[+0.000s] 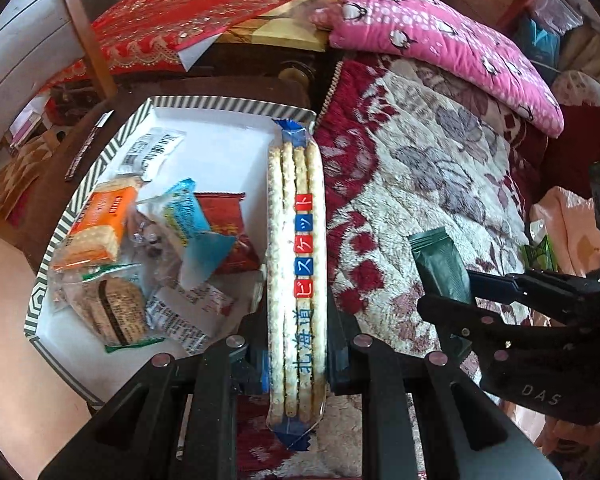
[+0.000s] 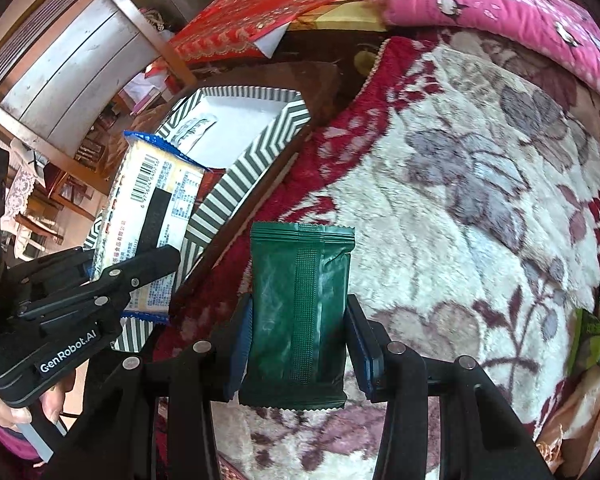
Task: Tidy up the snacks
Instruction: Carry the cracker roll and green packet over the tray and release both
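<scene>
Left gripper (image 1: 296, 354) clenched on a long clear biscuit pack (image 1: 297, 280), pinched near its lower end between blue-padded fingers (image 1: 256, 364). Pack held on edge and pointing straight ahead, over the right rim of a striped box (image 1: 100, 152), far tip reaching toward the box's back corner; near tip with blue crimp sticking out behind the fingers. From the right wrist view, same biscuit pack (image 2: 152, 216) seen from its label side, barcode uppermost, raised just beside the striped box (image 2: 252, 168) with the left gripper (image 2: 140, 276) closed around its lower part.

Inside the box, heaped at the left: an orange cracker pack (image 1: 96, 224), a blue-and-white packet (image 1: 184, 212), a red packet (image 1: 230, 236), a round sandwich-biscuit pack (image 1: 116, 308) and white wrappers.

Right gripper (image 2: 298, 340) grasping a dark green sachet (image 2: 300, 312), fingers (image 2: 364, 348) pressed on both long sides at its lower half, seam side facing the camera, crimped top edge upright and ahead of the fingertips. Sachet held above a floral blanket (image 2: 460, 200), well right of the box. In the left wrist view, the same green sachet (image 1: 440, 260) visible protruding from the right gripper (image 1: 456, 300).

Small lime-green packet (image 2: 592, 344) lying on the blanket at far right. Pink penguin pillow (image 1: 440, 40) at the back, beside a red embroidered cloth (image 1: 188, 28)
</scene>
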`<state>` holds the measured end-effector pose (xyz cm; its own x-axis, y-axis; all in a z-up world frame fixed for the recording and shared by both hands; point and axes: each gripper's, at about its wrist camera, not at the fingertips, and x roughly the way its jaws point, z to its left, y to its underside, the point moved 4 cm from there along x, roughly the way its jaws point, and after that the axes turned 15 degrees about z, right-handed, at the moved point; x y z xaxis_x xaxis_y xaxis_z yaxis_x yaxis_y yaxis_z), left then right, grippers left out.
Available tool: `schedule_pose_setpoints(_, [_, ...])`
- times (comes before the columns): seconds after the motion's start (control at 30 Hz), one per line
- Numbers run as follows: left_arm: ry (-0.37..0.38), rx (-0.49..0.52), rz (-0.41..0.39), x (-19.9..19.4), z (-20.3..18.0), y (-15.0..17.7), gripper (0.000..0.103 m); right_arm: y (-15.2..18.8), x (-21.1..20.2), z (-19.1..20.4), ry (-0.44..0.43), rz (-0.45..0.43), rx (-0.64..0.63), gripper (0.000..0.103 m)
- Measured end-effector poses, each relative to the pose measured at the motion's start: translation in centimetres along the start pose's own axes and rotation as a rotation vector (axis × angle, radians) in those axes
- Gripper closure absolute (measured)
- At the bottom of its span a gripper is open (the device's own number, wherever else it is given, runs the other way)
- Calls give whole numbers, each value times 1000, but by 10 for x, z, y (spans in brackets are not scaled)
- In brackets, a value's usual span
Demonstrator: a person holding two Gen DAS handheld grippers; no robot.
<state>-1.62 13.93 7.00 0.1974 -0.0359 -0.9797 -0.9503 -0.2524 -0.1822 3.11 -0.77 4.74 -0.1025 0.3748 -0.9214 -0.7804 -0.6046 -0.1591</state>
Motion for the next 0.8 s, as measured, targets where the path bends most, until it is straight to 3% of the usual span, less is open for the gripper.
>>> schedule_pose_setpoints(0.8, [7, -148, -38, -24, 83, -2, 85, -47, 16, 73, -8, 33, -127, 56])
